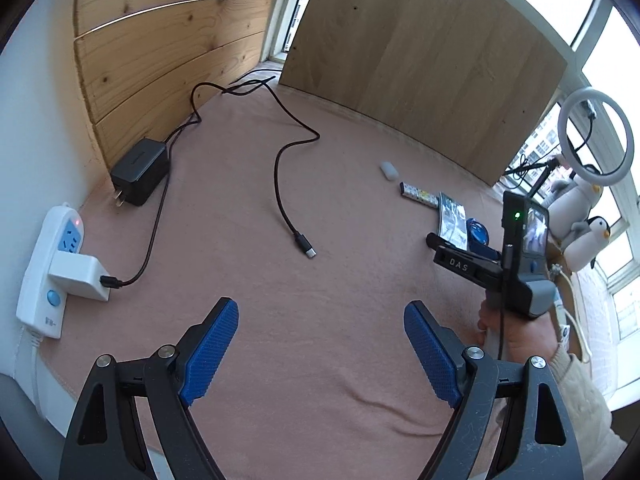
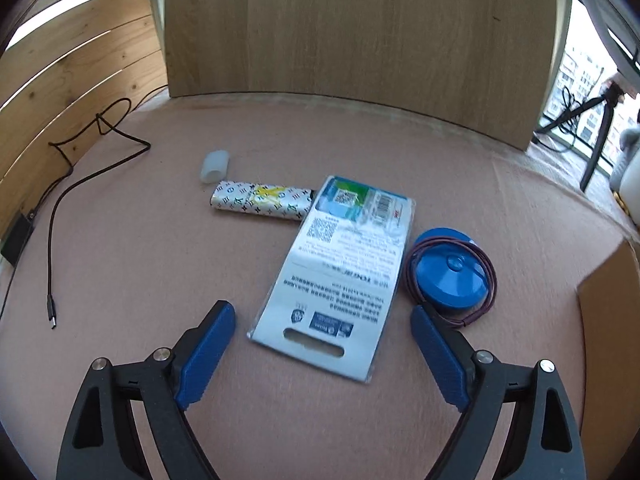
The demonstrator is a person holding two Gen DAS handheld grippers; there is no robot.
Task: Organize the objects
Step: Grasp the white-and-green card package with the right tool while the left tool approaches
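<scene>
On the pink cloth (image 1: pixel 280 320), left wrist view, items run left to right. At 9 o'clock a white power strip (image 1: pixel 44 272) lies along the cloth's edge with a white plug block (image 1: pixel 80 276) seated in it and a red light lit near its top. At 10 o'clock a black charger brick (image 1: pixel 138 170) rests against the wooden slat wall (image 1: pixel 160 52), prongs exposed. A black cable (image 1: pixel 280 168) loops from the back of the cloth toward centre; its free plug end (image 1: pixel 306 246) lies loose, touching nothing else. The left gripper (image 1: pixel 320 352) hovers at 6 o'clock, fingers (image 1: pixel 212 352) spread wide, nothing between them. At 3 o'clock a hand (image 1: pixel 516 336) holds the other black tool.

Right wrist view, same order. The cable shows again at 9 o'clock. At 11 o'clock a small translucent cap (image 2: pixel 215 166) lies just beside a patterned white stick (image 2: pixel 260 201). The stick's right end touches or slips under the top corner of a flat printed packet (image 2: pixel 340 276), which lies tilted at centre, hang-slot end nearest the camera. At 3 o'clock, just beside the packet's right edge, sits a blue round disc (image 2: pixel 450 276) with a dark purple cord (image 2: pixel 490 280) circling it. A cardboard edge (image 2: pixel 612 320) enters at 4 o'clock. The right gripper (image 2: pixel 324 356) hovers at 6 o'clock, blue pads (image 2: pixel 204 356) spread apart, empty, the packet's near end between them but untouched.
</scene>
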